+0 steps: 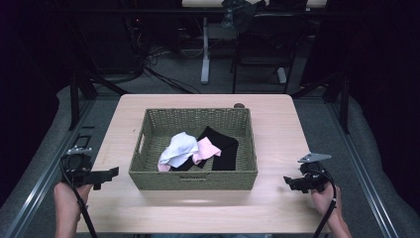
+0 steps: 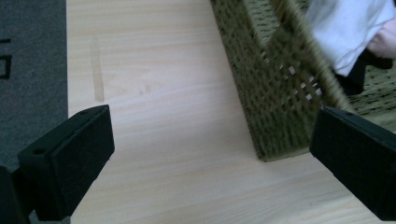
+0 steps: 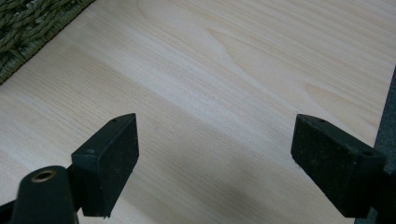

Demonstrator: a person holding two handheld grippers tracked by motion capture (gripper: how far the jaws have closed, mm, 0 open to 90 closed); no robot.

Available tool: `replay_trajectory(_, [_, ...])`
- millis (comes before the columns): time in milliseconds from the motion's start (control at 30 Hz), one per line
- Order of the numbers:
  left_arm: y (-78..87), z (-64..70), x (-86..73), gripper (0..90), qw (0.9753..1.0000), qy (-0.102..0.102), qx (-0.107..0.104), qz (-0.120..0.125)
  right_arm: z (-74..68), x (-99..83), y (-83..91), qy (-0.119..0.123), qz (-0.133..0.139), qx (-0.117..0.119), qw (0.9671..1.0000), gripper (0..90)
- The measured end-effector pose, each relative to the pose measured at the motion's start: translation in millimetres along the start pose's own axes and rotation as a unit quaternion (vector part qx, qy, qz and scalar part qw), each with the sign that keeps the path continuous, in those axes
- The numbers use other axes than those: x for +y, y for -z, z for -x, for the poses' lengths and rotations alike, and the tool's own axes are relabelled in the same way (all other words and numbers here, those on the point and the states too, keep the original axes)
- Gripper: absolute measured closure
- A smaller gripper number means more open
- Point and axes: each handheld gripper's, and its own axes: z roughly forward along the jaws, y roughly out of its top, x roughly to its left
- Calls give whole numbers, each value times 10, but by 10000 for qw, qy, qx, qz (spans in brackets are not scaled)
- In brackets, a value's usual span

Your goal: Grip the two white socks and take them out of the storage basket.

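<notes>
A woven olive basket (image 1: 193,179) stands in the middle of the light wooden table (image 1: 277,129). Inside it lie a white cloth (image 1: 178,147), a pink cloth (image 1: 207,149) and a black cloth (image 1: 223,147). My left gripper (image 1: 110,174) hovers at the table's left edge, open, pointing at the basket's near left corner (image 2: 271,107); the white cloth (image 2: 348,28) shows over the rim. My right gripper (image 1: 289,182) is open to the right of the basket, over bare wood, with the basket's edge (image 3: 28,28) at the upper left of its view.
Grey carpeted floor (image 1: 327,124) surrounds the table. Black stands, a chair (image 1: 262,39) and a white desk leg (image 1: 205,49) are behind it. A small dark round object (image 1: 239,105) sits at the table's far edge behind the basket.
</notes>
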Motion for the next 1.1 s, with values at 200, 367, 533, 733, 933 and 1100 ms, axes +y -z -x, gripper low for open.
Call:
replay_trajectory(200, [61, 161, 262, 0, 9993, -295, -211, -63, -2, -2, -4, -20, -33, 38, 10000, 147])
replay_trajectory(367, [46, 291, 453, 0, 9982, -496, -305, -109, -2, -2, -4, -5, -44, 53, 10000, 148])
replay_trajectory(533, [-10, 418, 586, 0, 9969, -659, -392, -155, 6, -7, -6, -25, -44, 59, 10000, 147])
replay_trajectory(733, [-79, 573, 744, 1, 9955, -815, -435, -216, -2, -4, -7, -12, -48, 39, 10000, 147])
replay_trajectory(933, [-195, 675, 885, 3, 9941, -906, -530, -291, 8, -6, -4, -14, -51, 63, 10000, 148])
replay_trajectory(1100, [-298, 755, 962, 3, 9928, -990, -565, -371, 11, -9, -5, -17, -45, 38, 10000, 147])
